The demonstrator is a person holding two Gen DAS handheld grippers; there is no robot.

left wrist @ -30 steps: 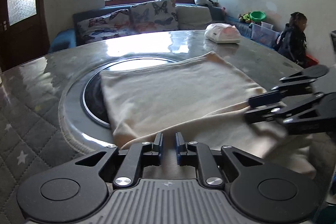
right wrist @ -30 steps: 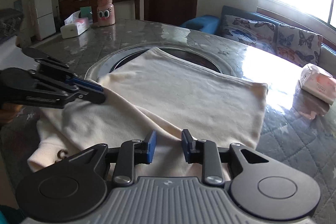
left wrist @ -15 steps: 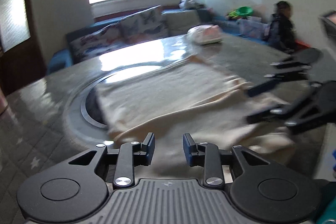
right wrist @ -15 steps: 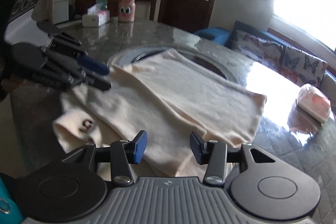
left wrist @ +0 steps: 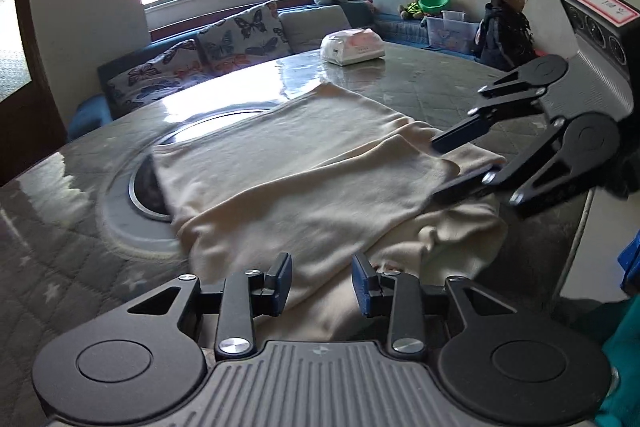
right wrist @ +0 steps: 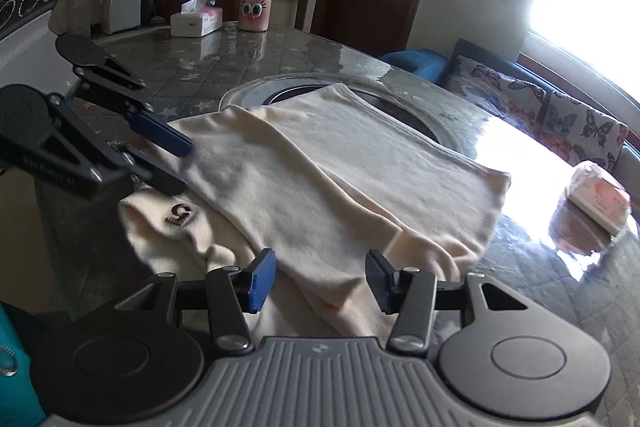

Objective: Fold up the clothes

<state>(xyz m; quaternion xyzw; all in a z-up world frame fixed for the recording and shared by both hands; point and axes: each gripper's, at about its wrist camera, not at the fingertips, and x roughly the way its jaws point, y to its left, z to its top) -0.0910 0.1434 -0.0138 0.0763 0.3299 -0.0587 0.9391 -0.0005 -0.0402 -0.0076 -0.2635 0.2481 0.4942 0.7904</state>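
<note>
A cream garment (left wrist: 300,167) lies on the round table, its near part folded over the rest. Its lower layer with a small dark logo (right wrist: 179,214) hangs over the table's near edge. My left gripper (left wrist: 320,279) hovers just behind the fold's near edge, its jaws opening; the pads touch no cloth. It also shows in the right wrist view as the left gripper (right wrist: 176,167) at the fold's left corner. My right gripper (right wrist: 320,275) is likewise opening over the near edge, gripping nothing. In the left wrist view the right gripper (left wrist: 440,167) straddles the fold's right corner.
The garment covers part of a round inset plate (left wrist: 120,195) in the grey table (left wrist: 400,91). A tissue pack (left wrist: 352,47) lies at the far side; a tissue box (right wrist: 196,21) and a pink bottle (right wrist: 254,5) stand at another edge. A person (left wrist: 504,27) stands by the wall.
Both grippers' jaws have widened from almost shut to clearly apart. Both have drawn back a little from the cloth, and the folded flap now lies loose on the garment.
</note>
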